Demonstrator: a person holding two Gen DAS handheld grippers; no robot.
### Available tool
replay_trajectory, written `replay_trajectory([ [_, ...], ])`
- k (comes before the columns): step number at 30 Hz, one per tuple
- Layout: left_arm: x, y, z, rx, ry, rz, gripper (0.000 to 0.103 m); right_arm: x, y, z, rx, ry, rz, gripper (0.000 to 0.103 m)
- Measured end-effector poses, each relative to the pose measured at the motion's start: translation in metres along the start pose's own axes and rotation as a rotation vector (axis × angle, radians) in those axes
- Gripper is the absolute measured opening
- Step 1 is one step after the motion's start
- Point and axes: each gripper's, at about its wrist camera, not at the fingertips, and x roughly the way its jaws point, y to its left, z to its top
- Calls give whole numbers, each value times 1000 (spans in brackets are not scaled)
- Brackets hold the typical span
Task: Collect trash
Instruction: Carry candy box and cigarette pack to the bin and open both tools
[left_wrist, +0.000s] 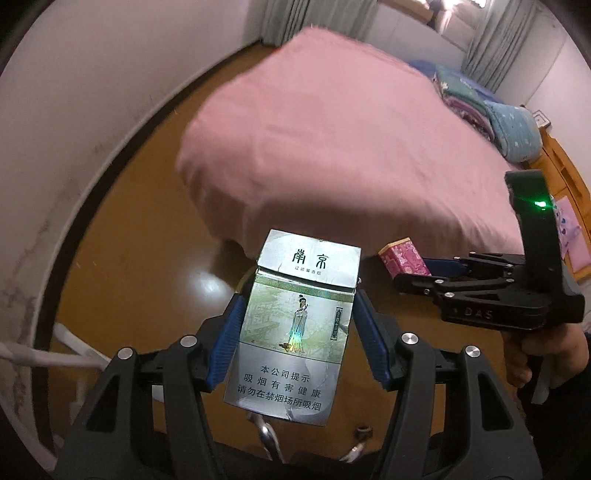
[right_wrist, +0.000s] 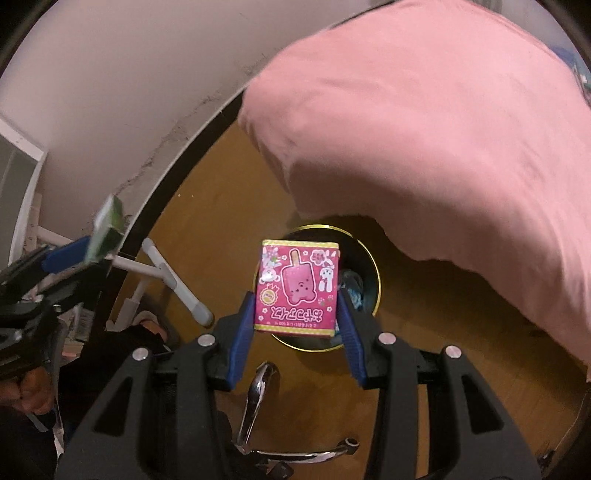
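My left gripper (left_wrist: 297, 306) is shut on a silver cigarette pack (left_wrist: 291, 328) with a robed figure printed on it, held above the wood floor. My right gripper (right_wrist: 295, 306) is shut on a pink ice-pop snack box (right_wrist: 297, 288), held right over a dark trash bin with a gold rim (right_wrist: 375, 269) that has blue trash inside. The right gripper with the pink box (left_wrist: 404, 260) also shows at the right of the left wrist view. The left gripper with the pack seen edge-on (right_wrist: 105, 229) shows at the left of the right wrist view.
A bed with a pink cover (left_wrist: 351, 140) fills the middle and right, with folded quilts (left_wrist: 495, 118) at its far end. A white wall (left_wrist: 74, 110) with dark baseboard runs on the left. A white drying-rack frame (right_wrist: 173, 280) stands by the wall.
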Motion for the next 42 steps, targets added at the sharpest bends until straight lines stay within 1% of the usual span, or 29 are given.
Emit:
replay_trajectory([
  [1, 12, -1, -1, -6, 23, -5, 59, 5, -4, -1, 9, 10, 2, 44],
  [2, 22, 1, 6, -3, 31, -4, 59, 9, -6, -2, 15, 19, 6, 44],
  [3, 29, -1, 6, 6, 39, -1, 59, 11, -8, -3, 18, 24, 9, 44],
  [6, 43, -6, 9, 15, 52, 4, 59, 17, -7, -2, 20, 36, 16, 44],
  [9, 51, -4, 13, 2, 55, -18, 59, 16, -10, 2, 25, 35, 22, 44],
  [11, 56, -3, 18, 1, 54, -6, 62, 16, -11, 6, 32, 30, 21, 44],
  [12, 56, -3, 17, -2, 53, 0, 68, 16, -11, 5, 33, 28, 20, 44],
  [13, 55, -3, 19, -7, 49, -3, 71, 15, -10, 6, 33, 27, 19, 44],
  [19, 50, 0, 23, -24, 35, -18, 73, 15, -5, 4, 23, 32, 21, 44],
  [22, 42, 2, 23, -22, 21, -17, 77, 20, -1, 4, 13, 46, 19, 44],
  [26, 24, 7, 21, -22, -9, 0, 80, 27, 6, 6, 1, 60, 22, 44],
  [29, 5, 17, 20, -49, -38, 18, 83, 29, 13, 9, -4, 63, 14, 45],
  [32, -21, 24, 19, -76, -81, 27, 90, 25, 22, 12, -13, 40, -2, 70],
  [36, -63, 32, 13, -94, -148, 83, 92, 8, 42, 20, -38, -4, -14, 74],
  [38, -93, 38, 8, -114, -186, 111, 93, -4, 59, 25, -67, -38, -13, 78],
  [39, -111, 43, 3, -129, -211, 129, 94, -12, 71, 29, -88, -61, -13, 79],
  [41, -140, 51, -6, -156, -233, 165, 95, -27, 100, 35, -134, -103, -2, 84],
  [42, -159, 60, -14, -183, -248, 189, 95, -37, 125, 39, -179, -130, 19, 86],
])
